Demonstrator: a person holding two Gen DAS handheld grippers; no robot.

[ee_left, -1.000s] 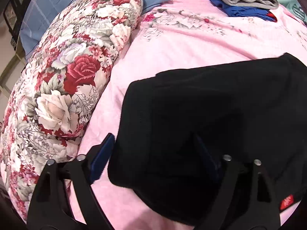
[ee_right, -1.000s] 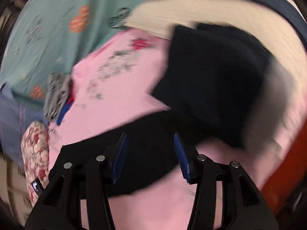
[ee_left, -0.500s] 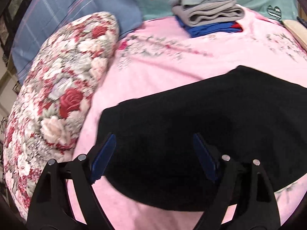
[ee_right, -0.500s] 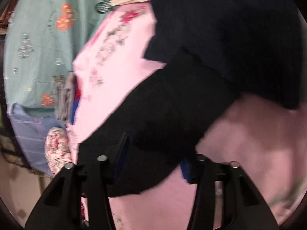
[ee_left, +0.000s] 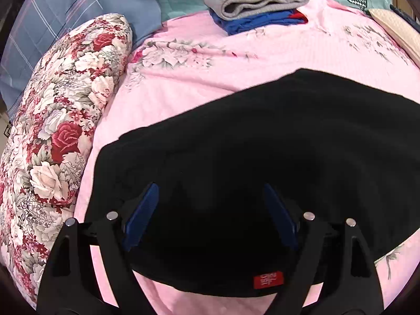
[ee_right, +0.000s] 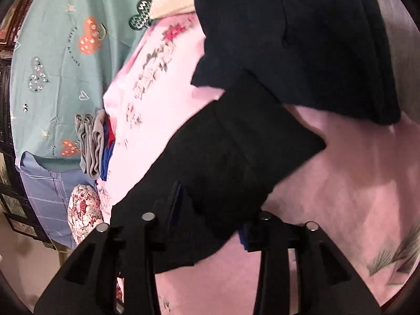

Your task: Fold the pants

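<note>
Pants point(ee_left: 249, 157) newly flattened; red label point(ee_left: 268, 279) illegible

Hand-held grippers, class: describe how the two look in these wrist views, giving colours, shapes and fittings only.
Both look alike. The left hand-held gripper has two black fingers with triangular cut-outs, silver round pins near the tips, and flat blue pads on the inner faces. The right hand-held gripper has the same black fingers and silver pins; its blue pads are mostly covered by black cloth. No cables, markings or sleeves show.
</note>
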